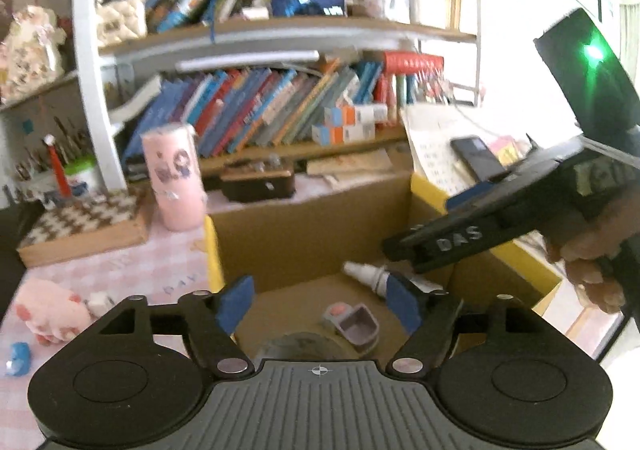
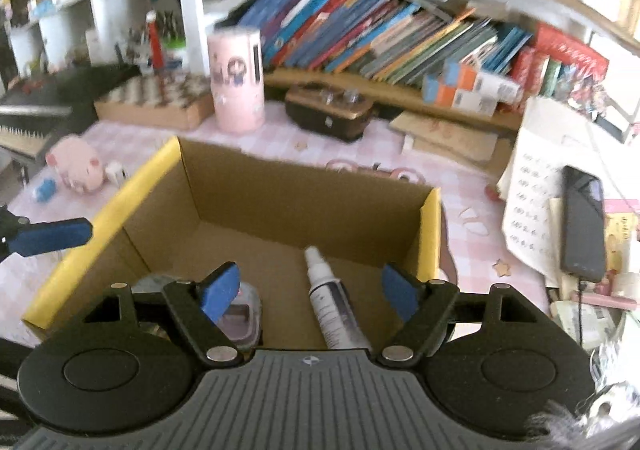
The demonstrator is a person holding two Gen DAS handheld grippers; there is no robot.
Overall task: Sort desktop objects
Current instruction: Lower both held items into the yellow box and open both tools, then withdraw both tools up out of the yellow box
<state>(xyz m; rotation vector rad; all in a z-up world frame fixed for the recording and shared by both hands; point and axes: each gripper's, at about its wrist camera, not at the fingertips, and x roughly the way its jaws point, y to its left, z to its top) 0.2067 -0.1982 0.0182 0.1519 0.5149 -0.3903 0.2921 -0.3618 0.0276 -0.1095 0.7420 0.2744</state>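
Observation:
An open cardboard box [image 1: 312,222] with yellow rims sits on the pink checked desk; it also shows in the right wrist view [image 2: 248,186]. Inside lie a white spray bottle [image 2: 334,302], a small purple-grey case [image 1: 356,324] and a round roll. My left gripper [image 1: 320,304] is open and empty above the box's near side. My right gripper [image 2: 310,290] is open and empty over the box, its fingers either side of the bottle without touching it. In the left wrist view the right gripper's body [image 1: 480,238] reaches in from the right.
On the desk to the left of the box lie a pink plush pig [image 2: 78,164], a small white item [image 2: 116,172] and a small blue item [image 2: 44,188]. A pink cylinder [image 2: 238,80], checkered box [image 2: 156,100], dark case [image 2: 328,114], phone [image 2: 582,222] and papers surround it.

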